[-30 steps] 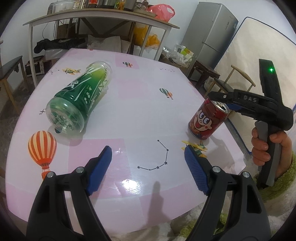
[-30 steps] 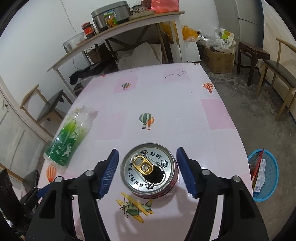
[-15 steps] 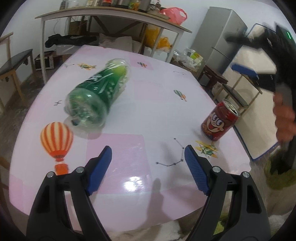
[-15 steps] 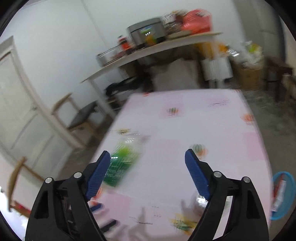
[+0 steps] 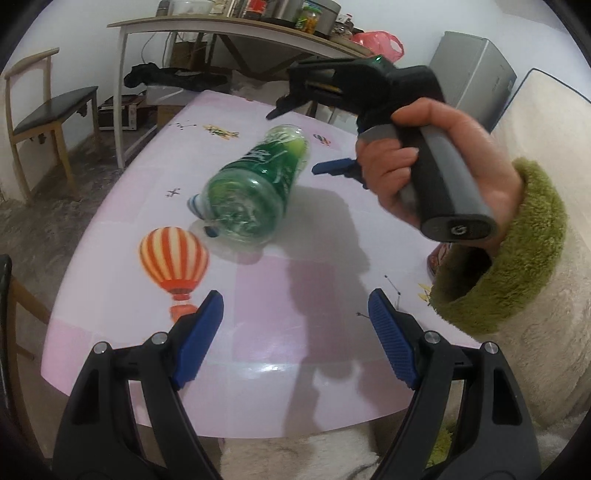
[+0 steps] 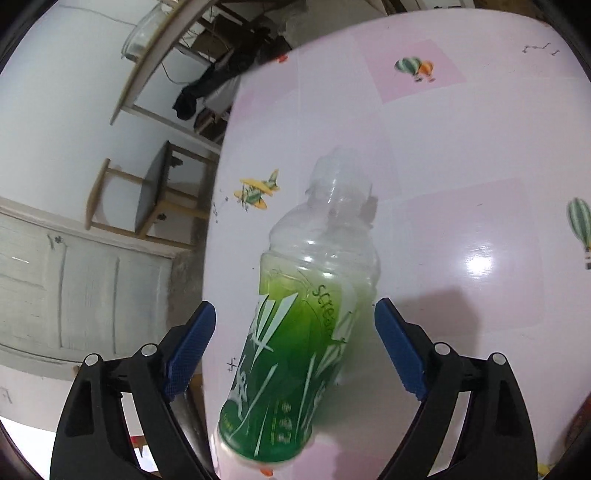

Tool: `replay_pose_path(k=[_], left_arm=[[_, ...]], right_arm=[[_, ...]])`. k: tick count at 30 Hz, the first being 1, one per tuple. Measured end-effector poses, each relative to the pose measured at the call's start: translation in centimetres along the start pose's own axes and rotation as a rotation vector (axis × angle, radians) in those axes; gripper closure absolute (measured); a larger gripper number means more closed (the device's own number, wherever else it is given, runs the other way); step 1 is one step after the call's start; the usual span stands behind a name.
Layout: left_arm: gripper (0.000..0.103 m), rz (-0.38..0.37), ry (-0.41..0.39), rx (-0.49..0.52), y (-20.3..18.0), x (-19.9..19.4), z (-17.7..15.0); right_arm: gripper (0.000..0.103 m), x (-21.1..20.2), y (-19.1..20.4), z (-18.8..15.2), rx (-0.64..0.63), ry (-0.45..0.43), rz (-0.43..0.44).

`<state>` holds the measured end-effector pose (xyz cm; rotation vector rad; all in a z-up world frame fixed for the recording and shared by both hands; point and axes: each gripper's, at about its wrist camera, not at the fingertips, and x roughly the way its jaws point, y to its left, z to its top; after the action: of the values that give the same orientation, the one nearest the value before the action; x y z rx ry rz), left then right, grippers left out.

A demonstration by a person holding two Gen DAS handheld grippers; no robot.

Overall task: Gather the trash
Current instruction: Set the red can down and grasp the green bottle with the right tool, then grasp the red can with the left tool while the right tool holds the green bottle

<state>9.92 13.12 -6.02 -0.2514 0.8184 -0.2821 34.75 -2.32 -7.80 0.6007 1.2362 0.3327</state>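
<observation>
A green plastic bottle lies on its side on the pink table. My right gripper is open and hangs over the bottle, with a blue pad on each side and neither pad touching it. In the left wrist view a hand with a green cuff holds that gripper above the bottle's far end, and one blue pad shows beside it. My left gripper stands open and empty over the table's near edge. The red can shows only as a sliver behind the sleeve.
A wooden chair stands left of the table, with a loaded side table behind and a grey fridge at the back right. In the right wrist view a white door and a chair lie past the table's edge.
My right gripper opened off the red can, which stayed standing, and swung across to straddle the green bottle. The left gripper shifted a little and stayed open.
</observation>
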Motion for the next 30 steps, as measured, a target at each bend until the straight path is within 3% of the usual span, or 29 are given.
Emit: replay_pose_path(k=[5,11,14,21,24,27,30], left_arm=[[0.026,0.01,0.005,-0.018,0.8,0.0,-0.1],[0.026,0.033,-0.001,-0.026,1.1,-0.9,-0.6],[0.026,0.04,0.005,-0.036,1.4,-1.2,-0.8],[0.026,0.036,0.023,-0.024,0.5,-0.8,-0.8],[0.026,0.015,0.033,-0.005,-0.5,-0.1,-0.6],[0.027,-0.02,0.049,0.03,-2.1,0.8,-0.3],[0.026,-0.06,0.064,0.08,-4.0,1.9,-0.1]], right_arm=[[0.04,2.7,-0.9,-0.6,0.058,0.074,0.032],[0.043,2.5,-1.5,-1.3,0.027,0.085,0.106],[0.044,0.5,-2.1,-1.7,0.014,0.083,0.165],[0.045,-10.9,-4.7,-4.0,-0.046,-0.009,0.354],[0.045,-18.6,-8.0,-5.6,-0.057,-0.114,0.419],[0.045,-25.0,-11.3,-7.1,-0.066,-0.239,0.381],[0.045,-31.0,-15.0,-9.4,-0.061,-0.391,0.231]])
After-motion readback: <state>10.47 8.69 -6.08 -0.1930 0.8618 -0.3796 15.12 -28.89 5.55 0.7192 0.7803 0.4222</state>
